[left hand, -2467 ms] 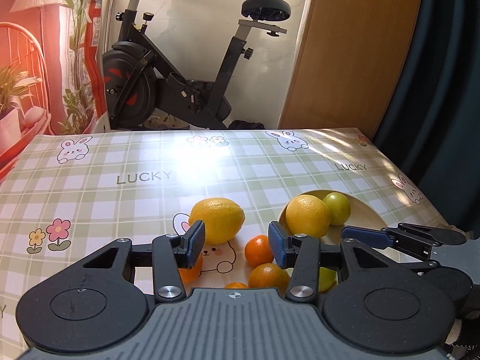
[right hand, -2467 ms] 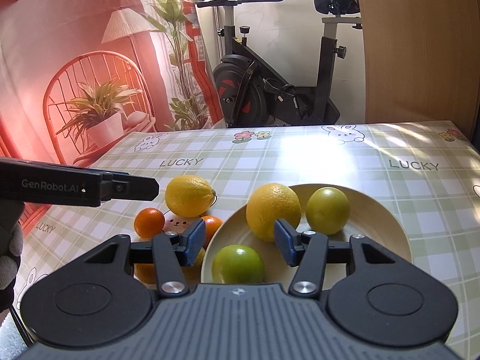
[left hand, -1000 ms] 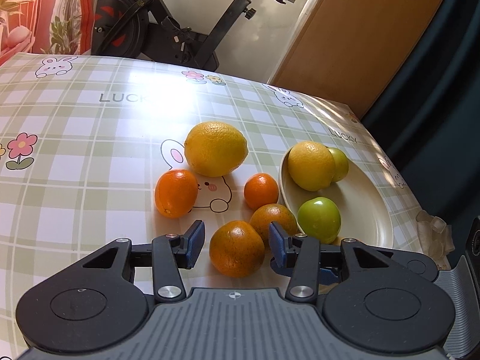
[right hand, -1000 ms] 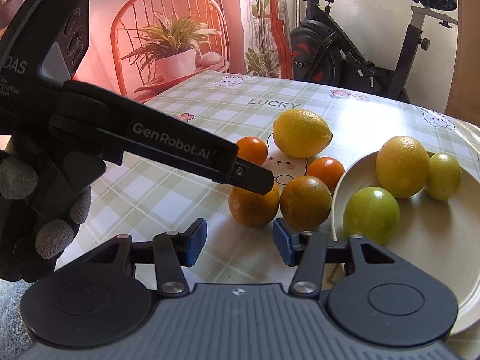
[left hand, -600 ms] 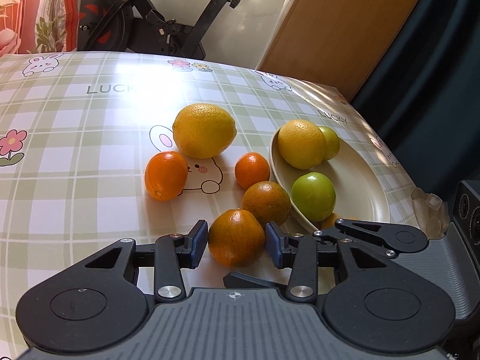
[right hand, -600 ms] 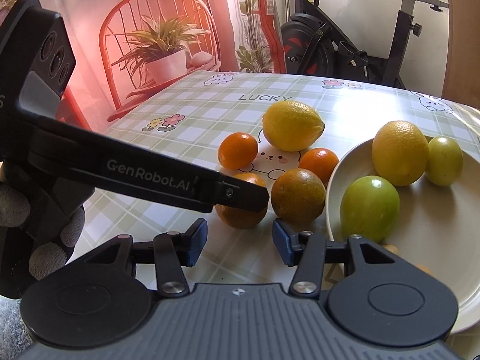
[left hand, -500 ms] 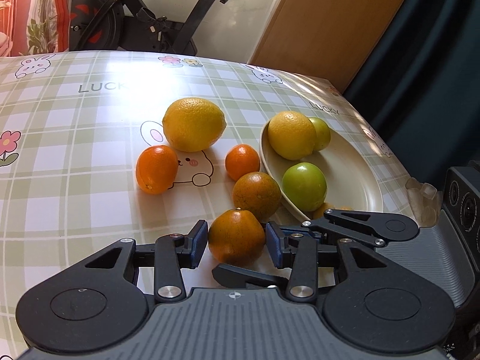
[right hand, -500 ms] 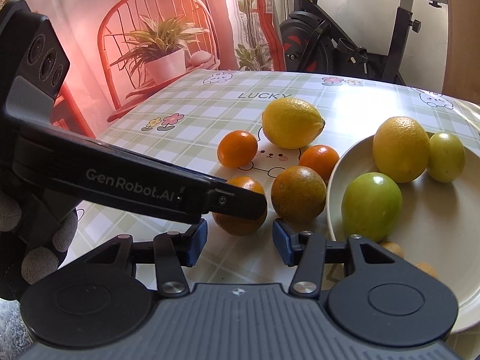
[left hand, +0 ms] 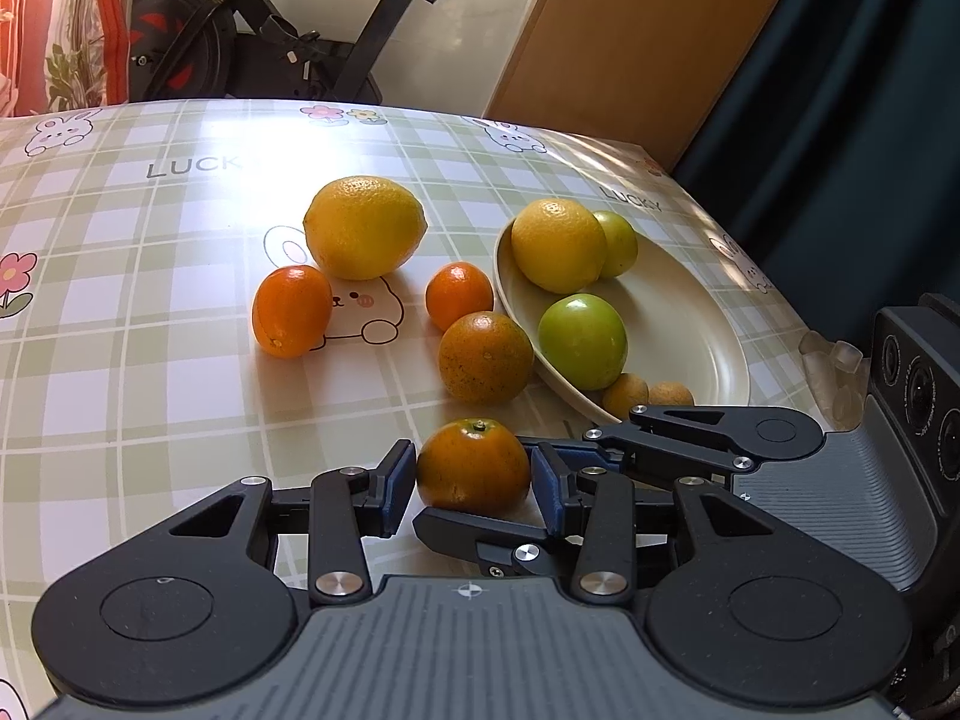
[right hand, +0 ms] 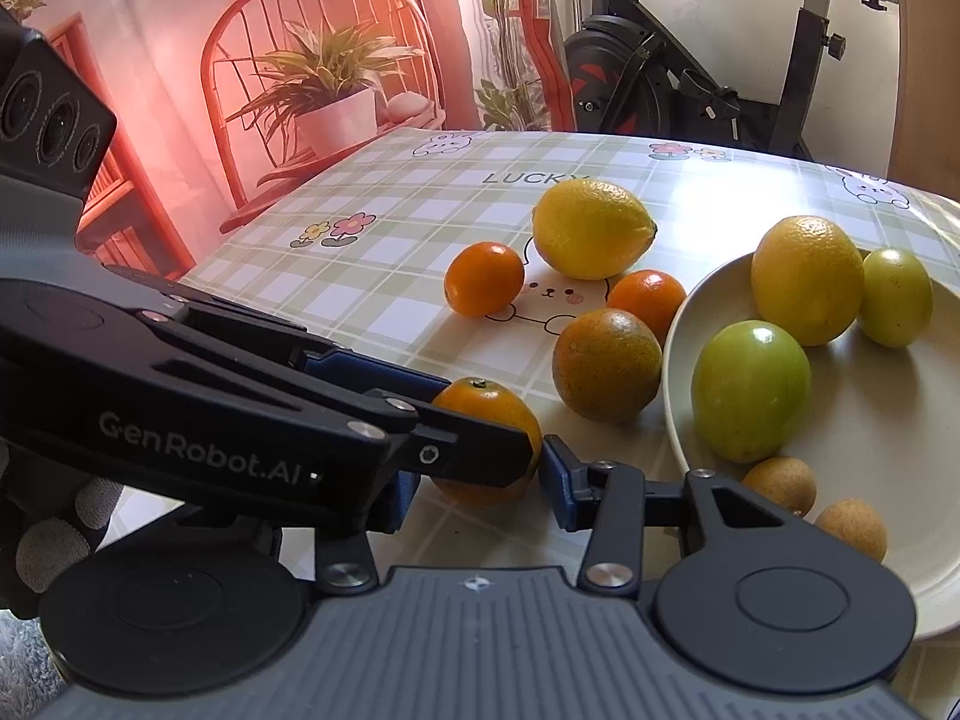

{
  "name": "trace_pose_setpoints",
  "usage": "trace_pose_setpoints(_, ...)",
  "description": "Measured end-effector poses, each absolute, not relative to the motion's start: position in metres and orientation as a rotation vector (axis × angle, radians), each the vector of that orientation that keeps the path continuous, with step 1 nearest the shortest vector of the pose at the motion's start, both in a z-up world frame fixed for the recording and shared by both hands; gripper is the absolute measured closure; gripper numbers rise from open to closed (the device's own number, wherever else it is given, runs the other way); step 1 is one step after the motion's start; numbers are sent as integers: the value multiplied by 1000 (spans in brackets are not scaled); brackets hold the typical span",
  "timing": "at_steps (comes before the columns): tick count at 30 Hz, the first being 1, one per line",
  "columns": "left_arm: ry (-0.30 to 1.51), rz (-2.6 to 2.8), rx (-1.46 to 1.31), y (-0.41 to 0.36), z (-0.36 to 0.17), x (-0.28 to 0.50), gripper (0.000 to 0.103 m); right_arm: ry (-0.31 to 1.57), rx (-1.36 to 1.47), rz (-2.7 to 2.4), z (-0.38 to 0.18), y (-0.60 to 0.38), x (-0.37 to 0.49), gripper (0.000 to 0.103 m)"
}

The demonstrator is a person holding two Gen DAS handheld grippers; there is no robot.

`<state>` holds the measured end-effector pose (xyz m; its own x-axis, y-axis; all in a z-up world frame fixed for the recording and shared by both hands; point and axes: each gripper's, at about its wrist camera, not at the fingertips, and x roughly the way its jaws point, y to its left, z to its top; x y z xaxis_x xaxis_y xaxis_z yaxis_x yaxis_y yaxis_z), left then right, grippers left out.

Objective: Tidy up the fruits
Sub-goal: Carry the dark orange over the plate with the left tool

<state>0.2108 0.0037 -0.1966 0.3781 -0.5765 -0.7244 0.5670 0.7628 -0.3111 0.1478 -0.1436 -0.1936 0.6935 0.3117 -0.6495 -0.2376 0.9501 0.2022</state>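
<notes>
Left gripper (left hand: 473, 483) has advanced since 0.5 s ago: the mandarin (left hand: 474, 464) now sits between its jaws, pads flanking it, contact unclear. It rests on the counter (left hand: 150, 360), bottom centre of frame, near the plate (left hand: 690, 312). Right gripper (right hand: 480, 480) jaws apart, empty.

Exercise bike (left hand: 288, 42), checked bunny tablecloth (left hand: 120, 228), potted-plant backdrop (right hand: 324, 90), wooden door (left hand: 648, 42)
</notes>
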Motion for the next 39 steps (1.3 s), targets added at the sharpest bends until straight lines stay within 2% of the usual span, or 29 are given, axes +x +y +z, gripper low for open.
trace_pose_setpoints(8, 920, -724, 3, -9, -193, 204, 58, 741, 134, 282, -193, -150, 141, 58)
trace_pose_setpoints(22, 817, -734, 59, -43, -149, 195, 58, 641, 174, 243, -162, -176, 127, 58)
trace_pose_setpoints(30, 758, -770, 109, -87, -124, 200, 58, 569, 167, 207, -137, -206, 123, 58)
trace_pose_setpoints(39, 782, -824, 159, -148, -125, 212, 58, 548, 197, 128, -132, -256, 127, 58)
